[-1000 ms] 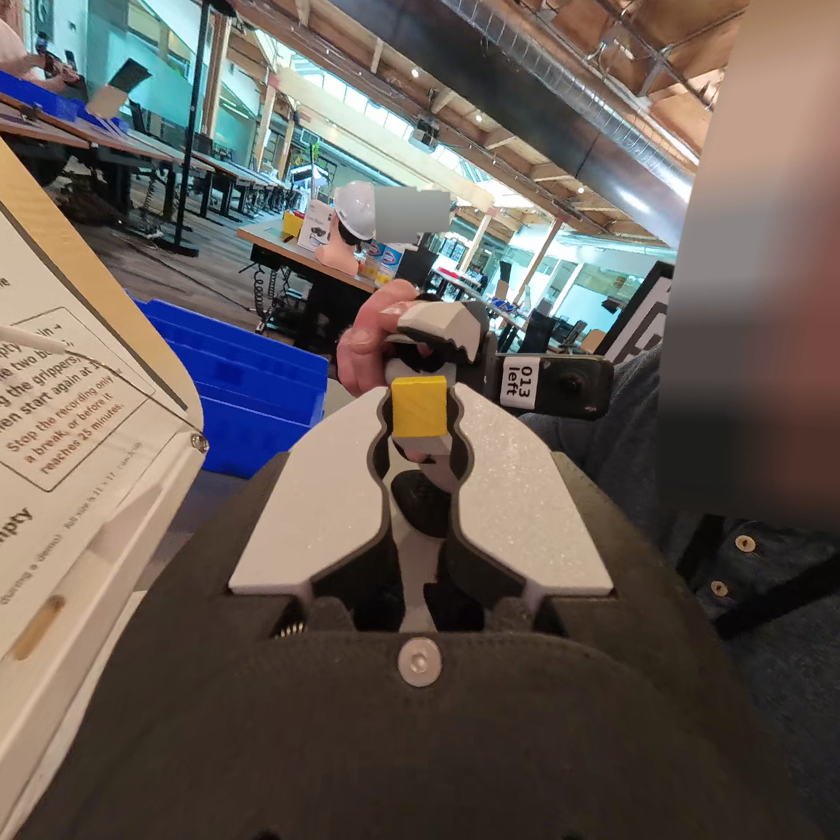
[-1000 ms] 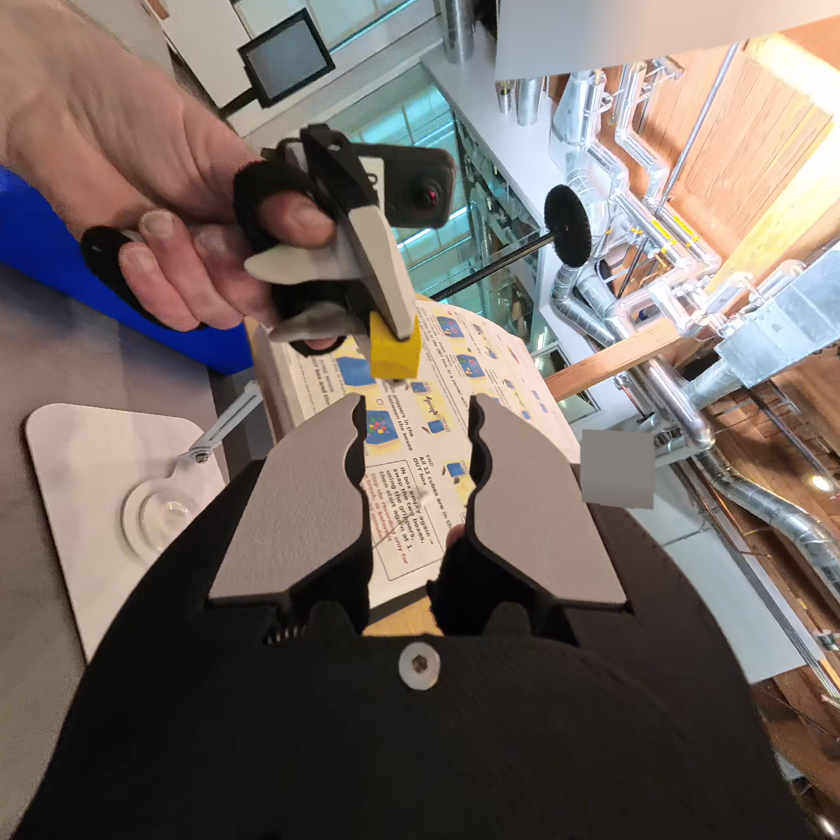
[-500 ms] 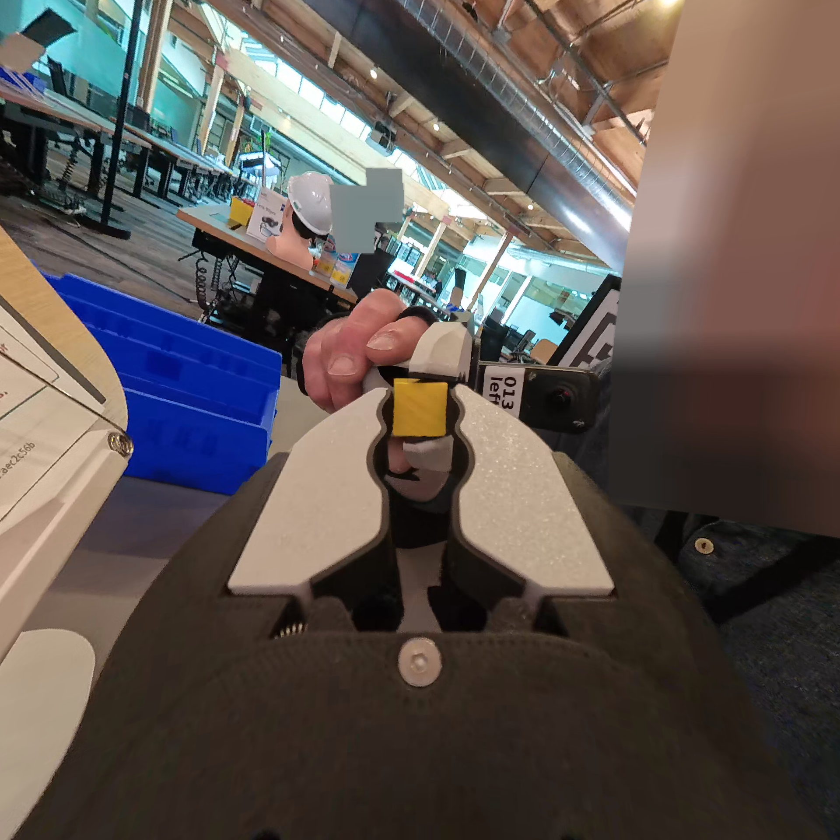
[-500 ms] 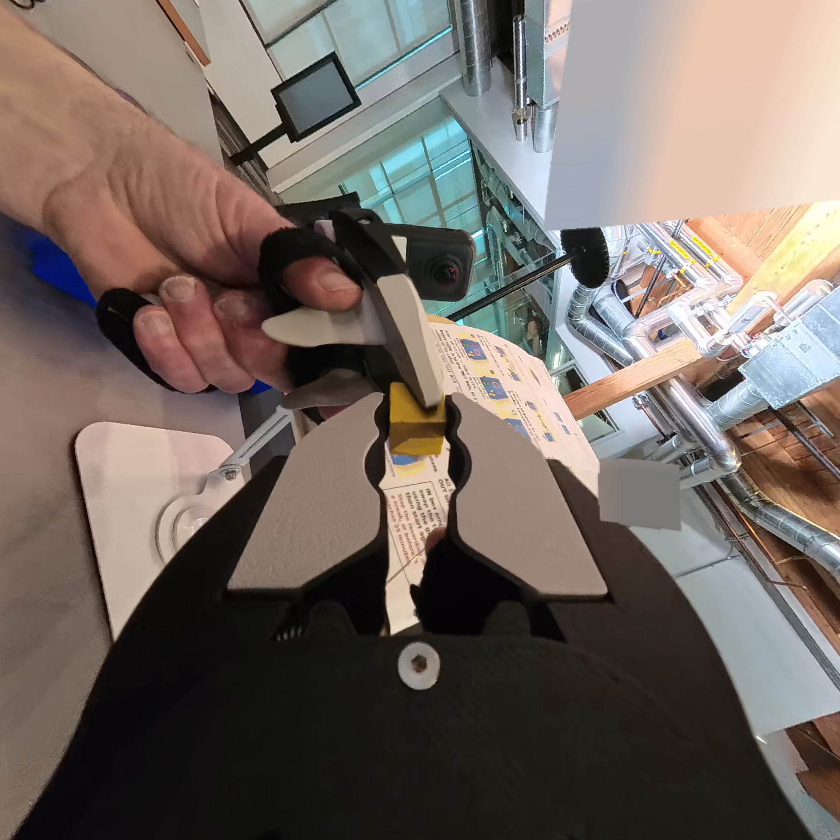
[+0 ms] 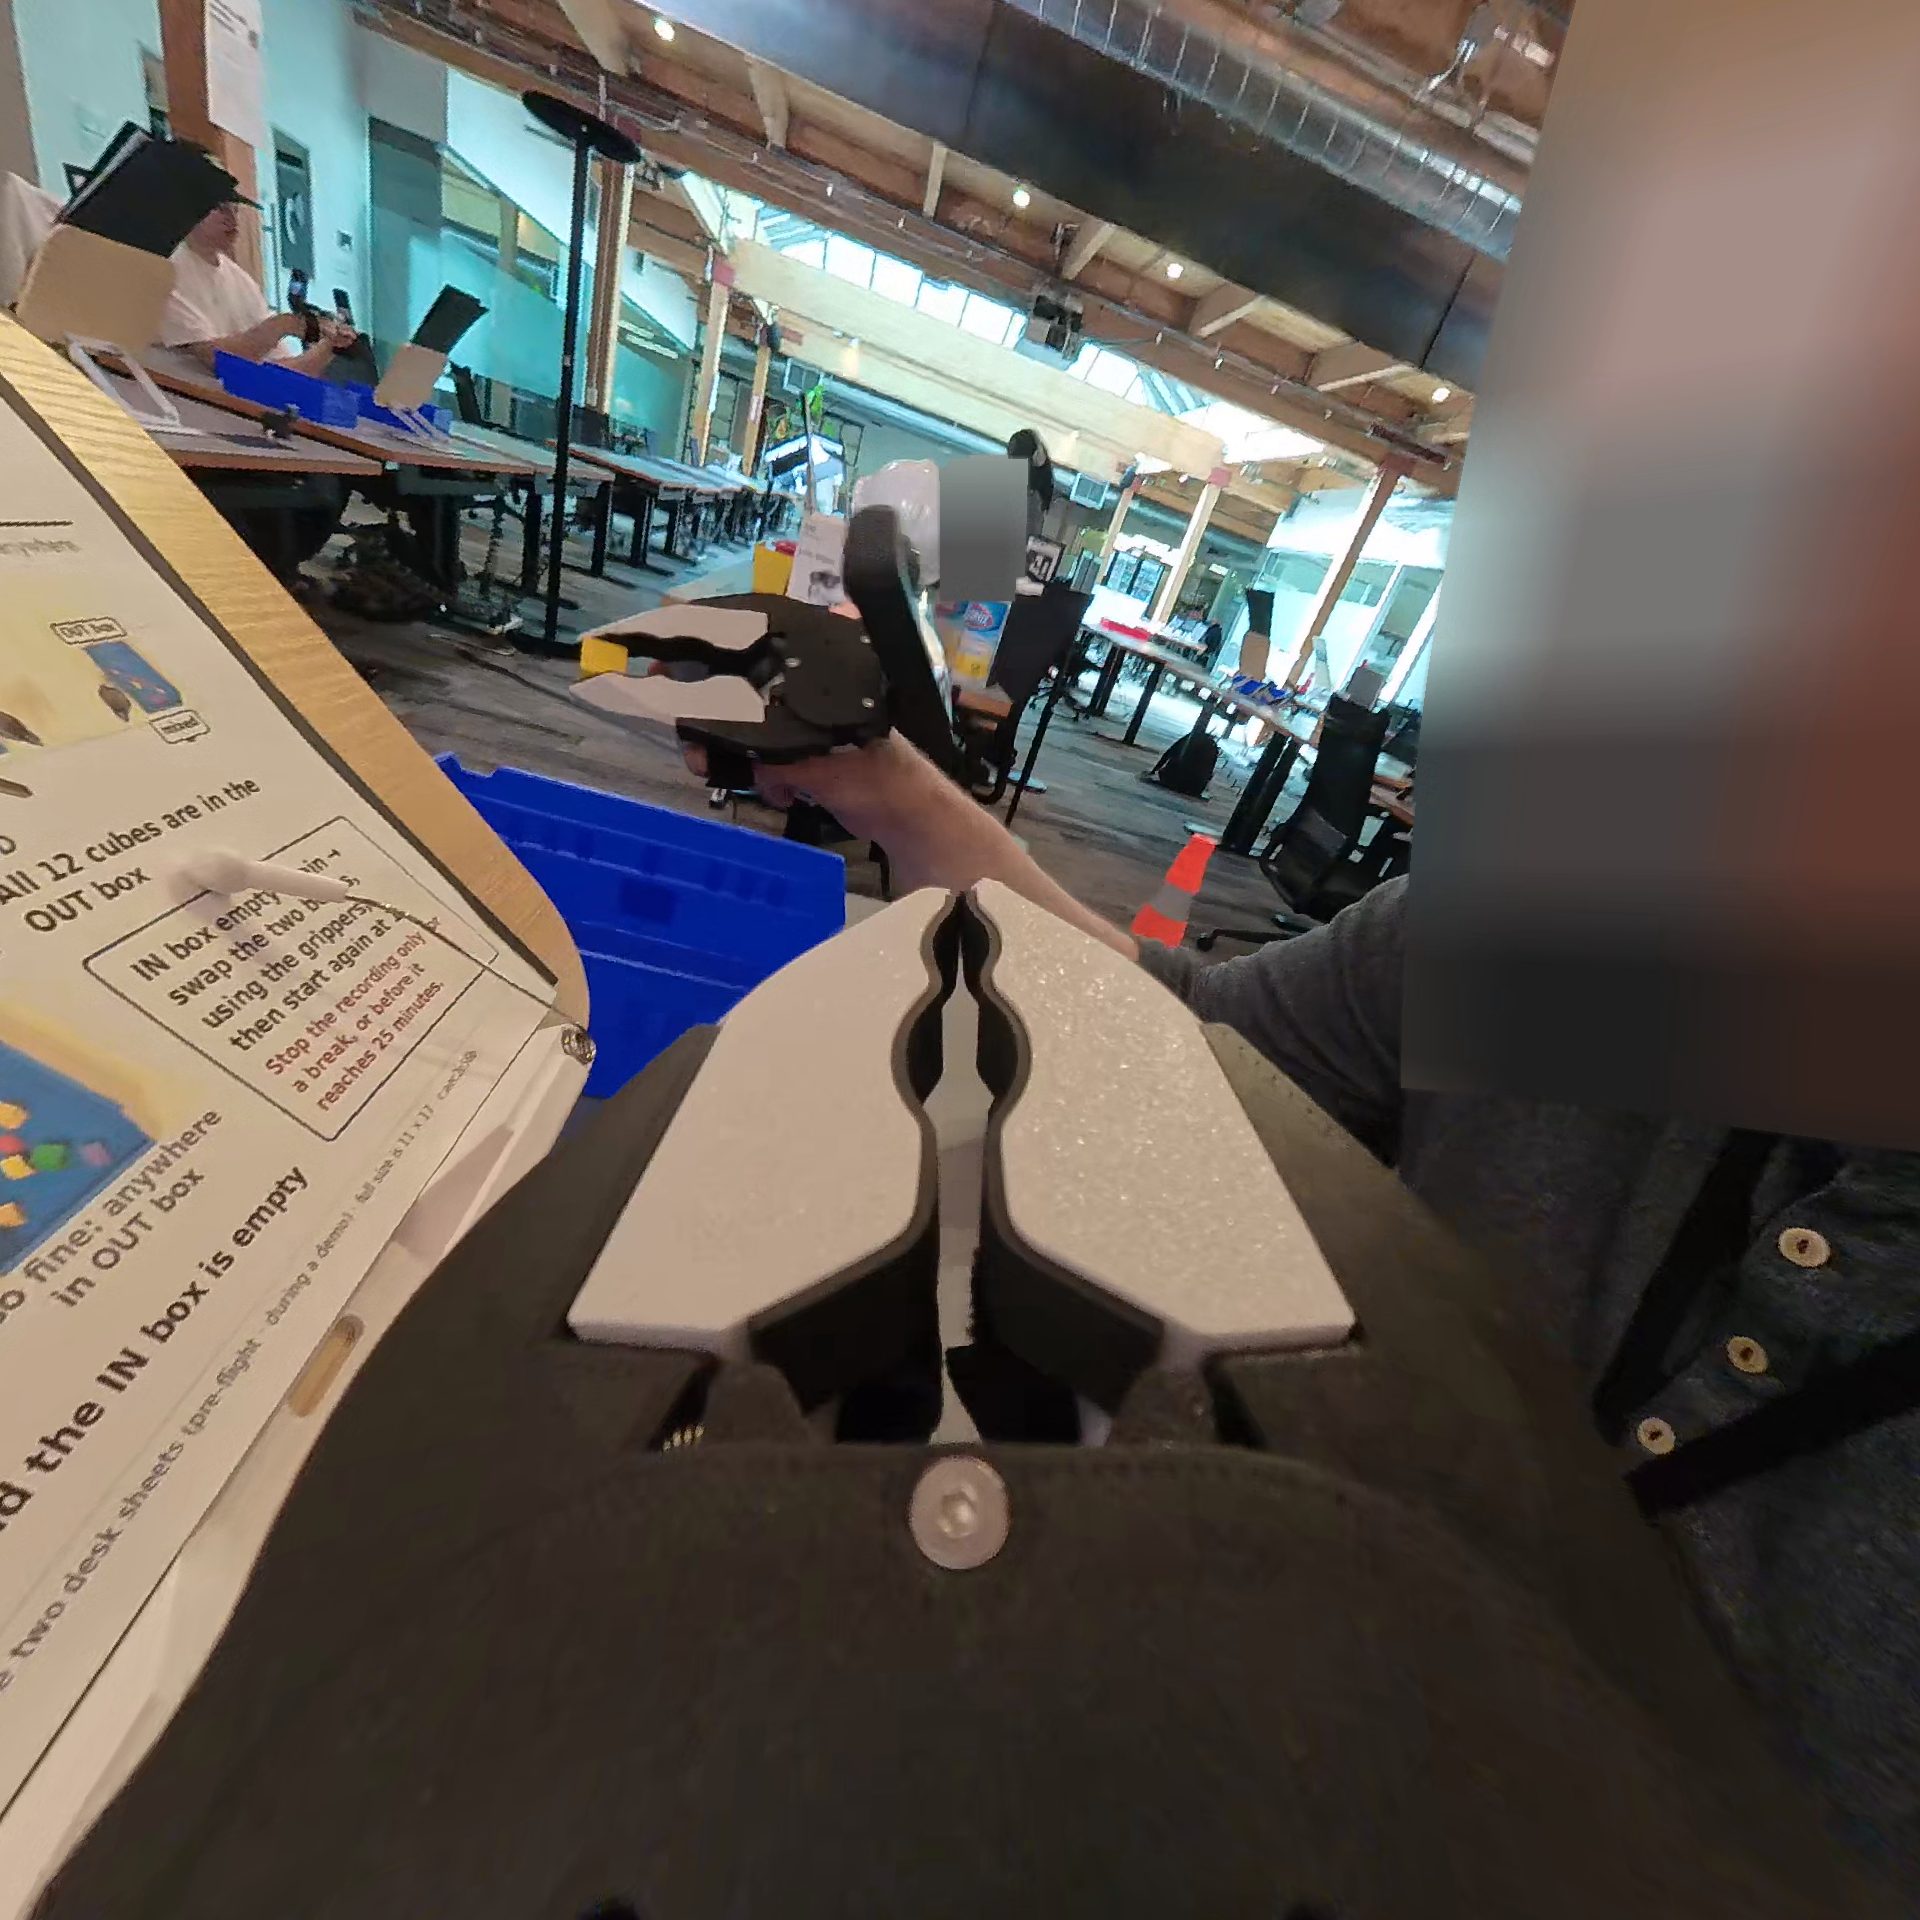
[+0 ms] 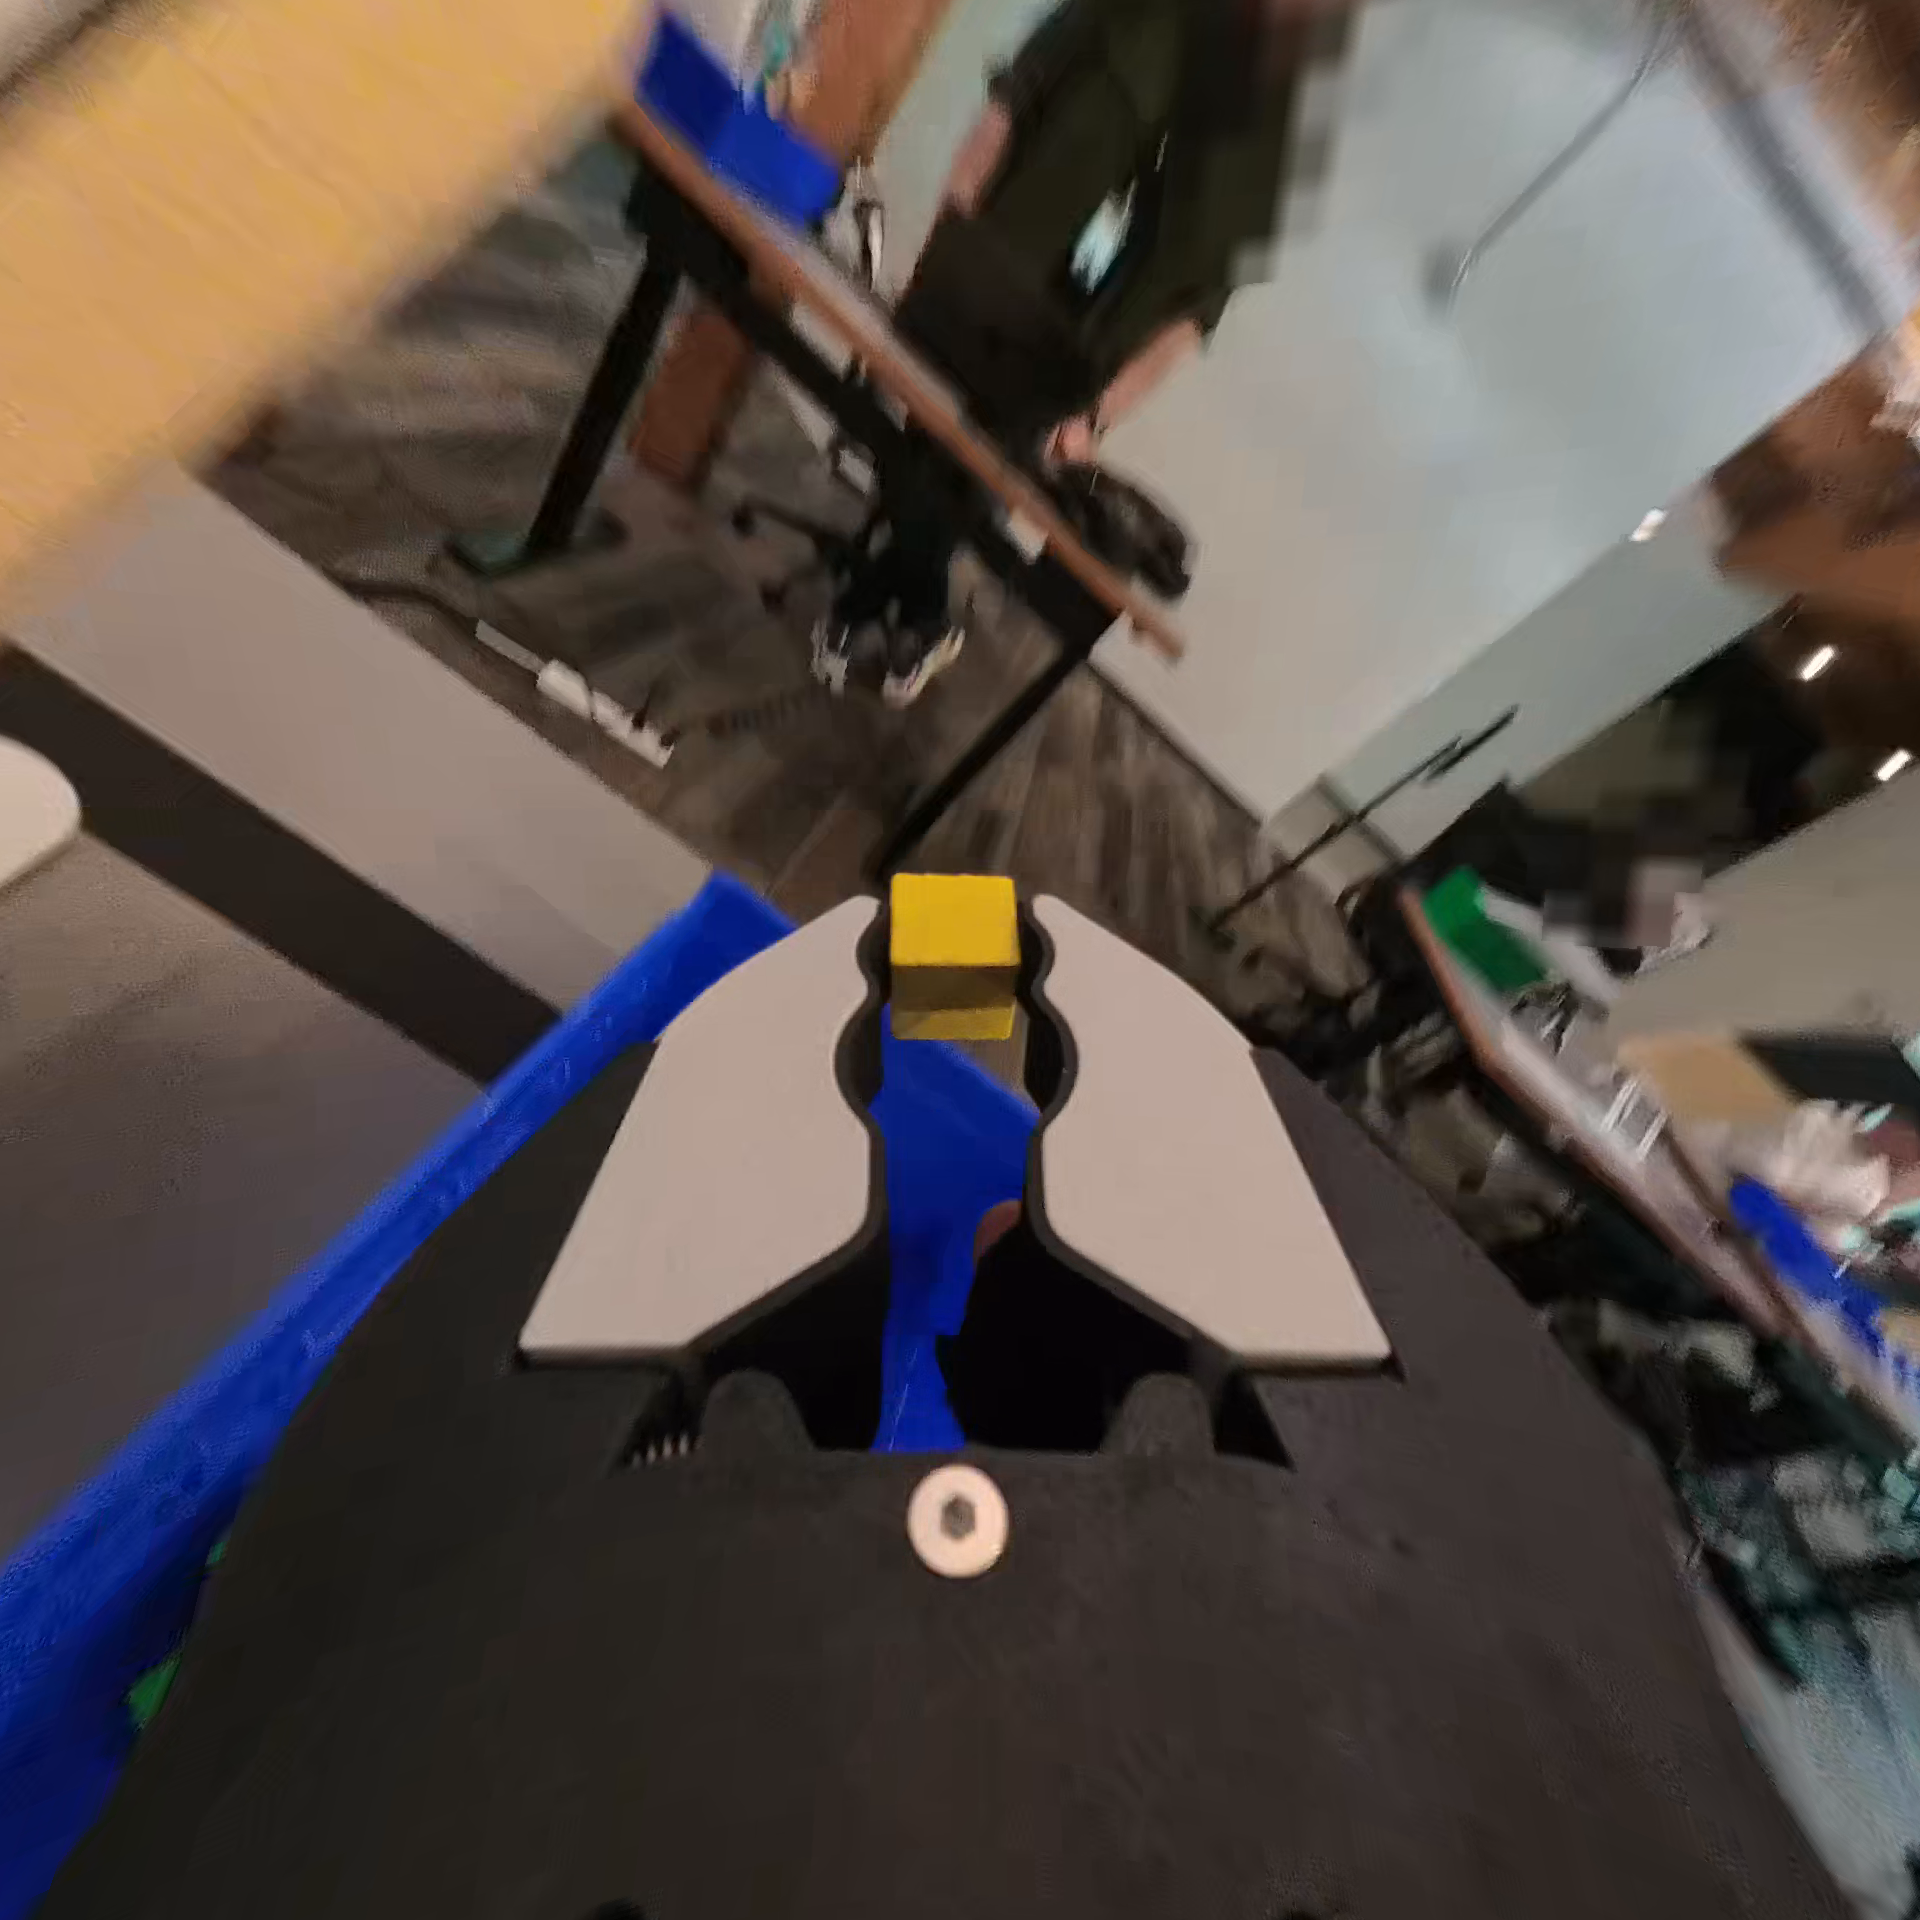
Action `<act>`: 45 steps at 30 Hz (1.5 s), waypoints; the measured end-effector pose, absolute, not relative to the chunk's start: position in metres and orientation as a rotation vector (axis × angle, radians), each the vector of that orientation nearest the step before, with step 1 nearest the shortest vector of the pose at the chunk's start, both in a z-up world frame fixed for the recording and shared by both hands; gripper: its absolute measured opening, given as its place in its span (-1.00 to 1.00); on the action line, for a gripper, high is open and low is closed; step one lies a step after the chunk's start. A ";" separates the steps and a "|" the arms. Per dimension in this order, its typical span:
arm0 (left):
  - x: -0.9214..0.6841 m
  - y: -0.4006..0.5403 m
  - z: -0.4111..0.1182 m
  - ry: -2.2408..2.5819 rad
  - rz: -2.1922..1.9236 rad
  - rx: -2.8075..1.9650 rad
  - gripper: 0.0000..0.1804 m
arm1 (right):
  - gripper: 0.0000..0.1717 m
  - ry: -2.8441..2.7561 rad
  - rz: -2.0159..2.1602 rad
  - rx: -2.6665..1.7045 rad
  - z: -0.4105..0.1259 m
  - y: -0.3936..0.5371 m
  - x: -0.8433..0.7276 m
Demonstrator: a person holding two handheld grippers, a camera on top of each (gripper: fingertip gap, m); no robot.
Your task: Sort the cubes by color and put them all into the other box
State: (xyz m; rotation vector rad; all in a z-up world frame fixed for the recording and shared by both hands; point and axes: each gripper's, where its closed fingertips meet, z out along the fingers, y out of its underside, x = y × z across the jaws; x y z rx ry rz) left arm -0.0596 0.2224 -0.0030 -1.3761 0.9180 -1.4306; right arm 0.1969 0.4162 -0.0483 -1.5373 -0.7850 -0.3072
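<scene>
In the left wrist view my left gripper (image 5: 961,920) is shut with nothing between its pads, held up in the air. Beyond it, my right gripper (image 5: 587,663) points left above the blue box (image 5: 665,904) with a yellow cube (image 5: 603,656) at its tips. In the right wrist view my right gripper (image 6: 953,914) is shut on that yellow cube (image 6: 953,940), and both pads press on its sides. It hangs over the rim of the blue box (image 6: 623,1039). This view is blurred by motion.
A tilted board with a printed instruction sheet (image 5: 208,987) stands at my left. The person's grey sleeve (image 5: 1299,997) reaches across behind my left fingers. Something green (image 6: 156,1683) lies inside the blue box. The grey table top (image 6: 156,1091) lies left of the box.
The yellow cube passed from my left gripper to my right one. The right pads closed on it, the left let go and then shut on air. The right gripper swung away over the blue box.
</scene>
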 end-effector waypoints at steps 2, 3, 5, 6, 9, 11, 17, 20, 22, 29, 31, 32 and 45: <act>-0.057 0.224 -0.010 0.949 -1.369 -1.413 -1.00 | -0.73 -0.729 -0.344 -1.682 -0.080 0.436 0.223; -0.055 0.224 -0.013 0.966 -1.345 -1.425 -1.00 | -0.73 -0.714 -0.371 -1.745 -0.097 0.444 0.234; -0.053 0.222 -0.013 0.975 -1.359 -1.418 -1.00 | -0.73 -0.706 -0.395 -1.873 -0.134 0.455 0.249; -0.052 0.221 -0.013 0.977 -1.364 -1.417 -1.00 | -0.73 -0.691 -0.413 -1.933 -0.150 0.460 0.258; -0.053 0.223 -0.014 0.975 -1.354 -1.422 -1.00 | -0.73 -0.672 -0.442 -2.105 -0.195 0.465 0.277; -0.055 0.224 -0.014 0.969 -1.362 -1.421 -1.00 | -0.73 -0.674 -0.487 -2.186 -0.216 0.465 0.288; -0.057 0.226 -0.014 0.970 -1.346 -1.426 -1.00 | -0.73 -0.661 -0.566 -2.323 -0.253 0.464 0.302; -0.059 0.227 -0.014 0.966 -1.353 -1.423 -1.00 | -0.73 -0.658 -0.616 -2.353 -0.265 0.465 0.309; -0.059 0.227 -0.014 0.967 -1.351 -1.425 -1.00 | -0.73 -0.668 -0.660 -2.348 -0.268 0.467 0.311; -0.058 0.227 -0.016 0.972 -1.354 -1.430 -1.00 | -0.69 -0.662 -0.689 -2.329 -0.270 0.472 0.310; -0.058 0.227 -0.016 0.976 -1.352 -1.429 -1.00 | -0.60 -0.666 -0.685 -2.323 -0.268 0.473 0.308; -0.058 0.227 -0.015 0.976 -1.349 -1.429 -1.00 | -0.55 -0.674 -0.679 -2.324 -0.267 0.472 0.307; -0.134 0.238 0.031 0.872 -1.051 -1.388 -1.00 | -0.77 -0.586 -0.388 -1.953 -0.128 0.456 0.252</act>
